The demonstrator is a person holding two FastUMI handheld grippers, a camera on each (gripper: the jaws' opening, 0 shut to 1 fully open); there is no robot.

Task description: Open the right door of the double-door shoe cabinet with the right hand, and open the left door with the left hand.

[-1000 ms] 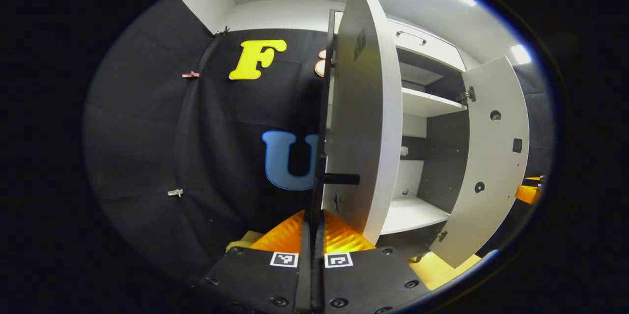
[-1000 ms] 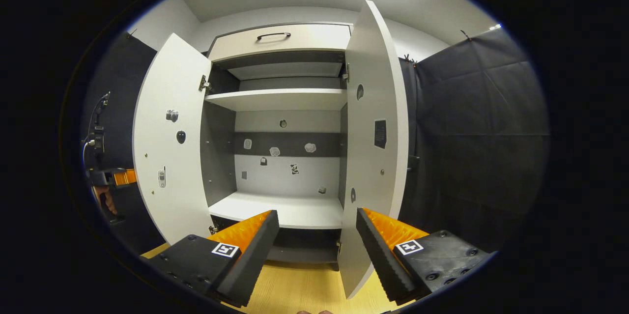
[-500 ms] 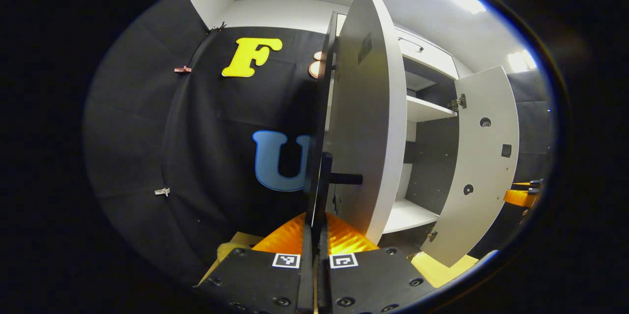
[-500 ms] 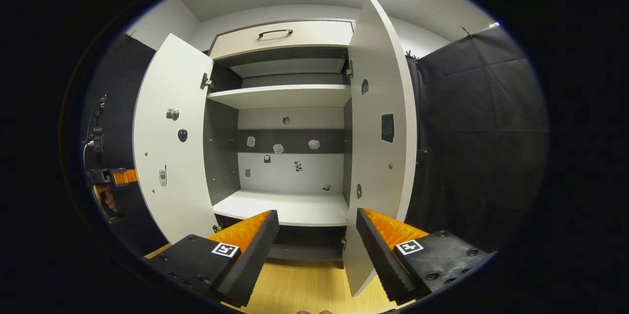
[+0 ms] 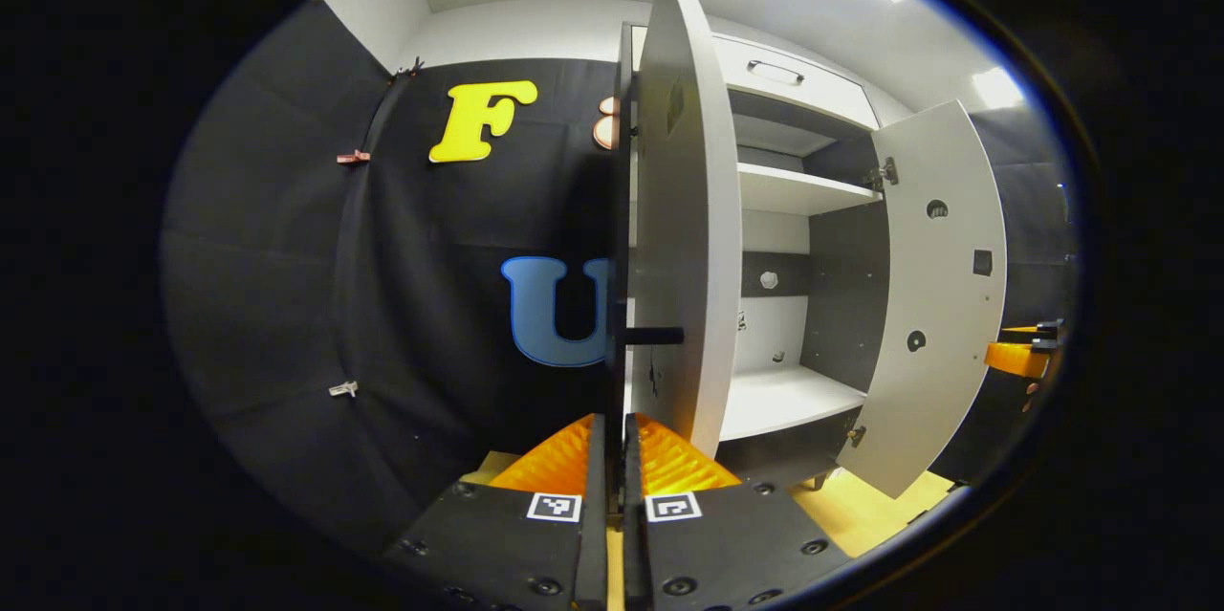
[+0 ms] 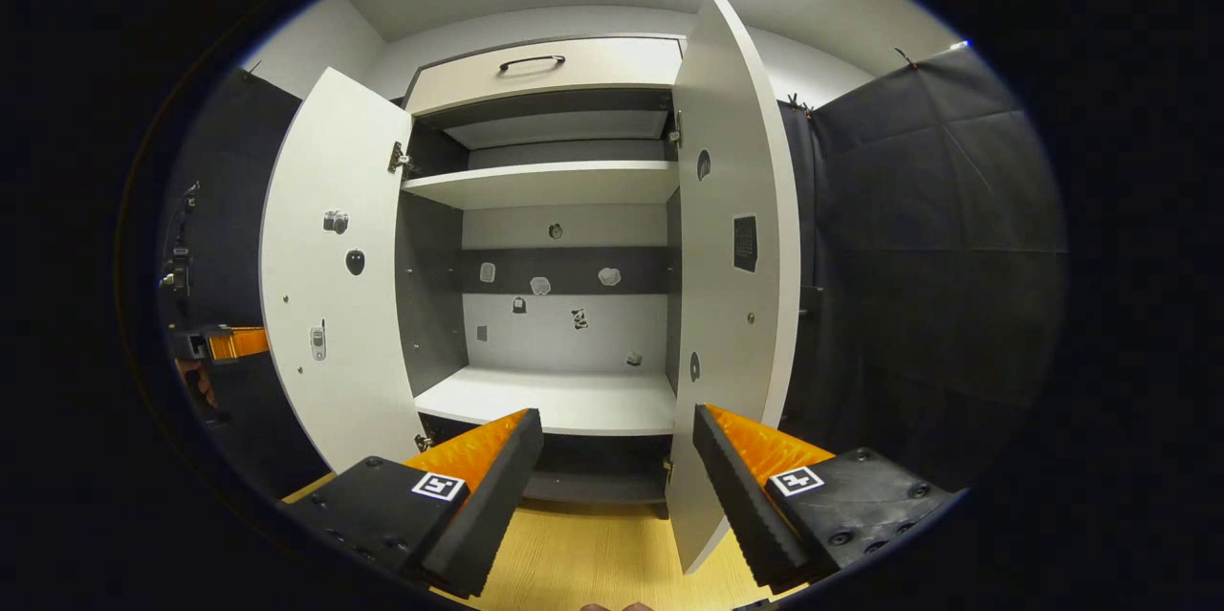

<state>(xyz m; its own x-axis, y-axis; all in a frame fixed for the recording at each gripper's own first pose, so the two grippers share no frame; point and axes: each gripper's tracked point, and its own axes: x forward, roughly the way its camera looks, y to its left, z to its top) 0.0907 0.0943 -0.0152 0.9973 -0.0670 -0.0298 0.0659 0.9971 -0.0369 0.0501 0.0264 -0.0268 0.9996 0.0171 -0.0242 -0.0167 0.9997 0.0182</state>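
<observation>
With both doors open, left gripper point(image 5: 614, 458) nearly closed below left door's handle point(image 5: 652, 336)

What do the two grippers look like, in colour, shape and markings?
Both the left gripper and the right gripper have black bodies with round screws, a small square black-and-white marker on each side, and ribbed orange fingers faced with black ridged pads.
</observation>
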